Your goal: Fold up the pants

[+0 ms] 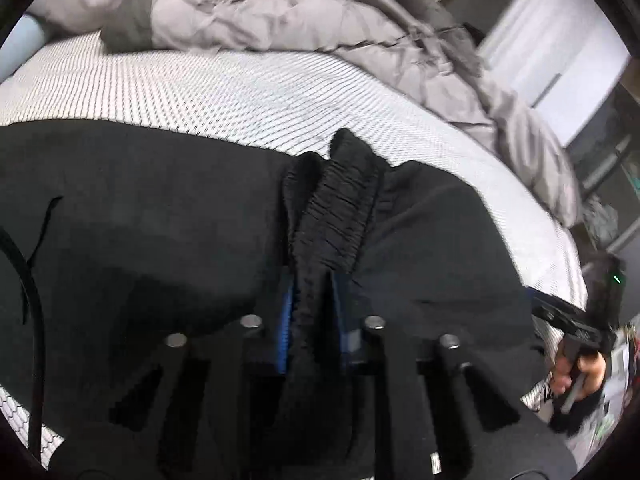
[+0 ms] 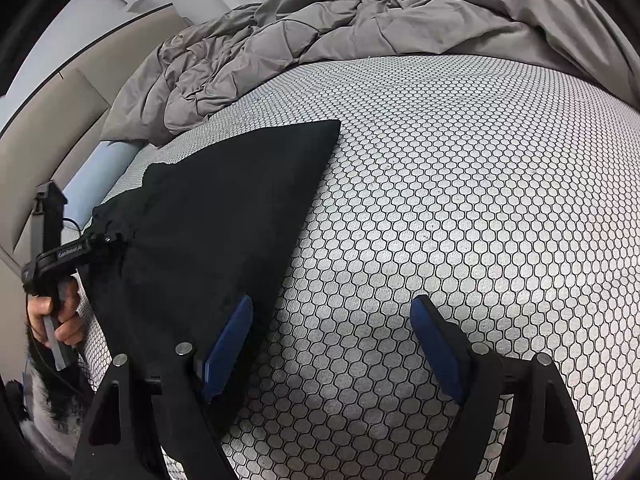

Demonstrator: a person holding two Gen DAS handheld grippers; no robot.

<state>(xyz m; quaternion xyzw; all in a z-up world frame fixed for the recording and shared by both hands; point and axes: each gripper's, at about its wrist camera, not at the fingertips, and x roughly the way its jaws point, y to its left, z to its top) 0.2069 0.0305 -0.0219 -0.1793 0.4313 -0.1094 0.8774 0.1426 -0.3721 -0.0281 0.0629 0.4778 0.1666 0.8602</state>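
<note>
L gripper (image 1: 310,300) has its jaws clenched on the bunched elastic waistband (image 1: 334,204) of the black pants (image 2: 208,216), which lie flat along the mattress's (image 2: 440,200) left edge. R gripper (image 2: 332,344) hovers w/ jaws released, empty, just beside the pants' near edge. To fold cleanly: R should pinch that free edge first, then lift both ends evenly, keep fabric taut. Grey duvet (image 2: 320,28) is bunched at far edge, so fold short of it.
</note>
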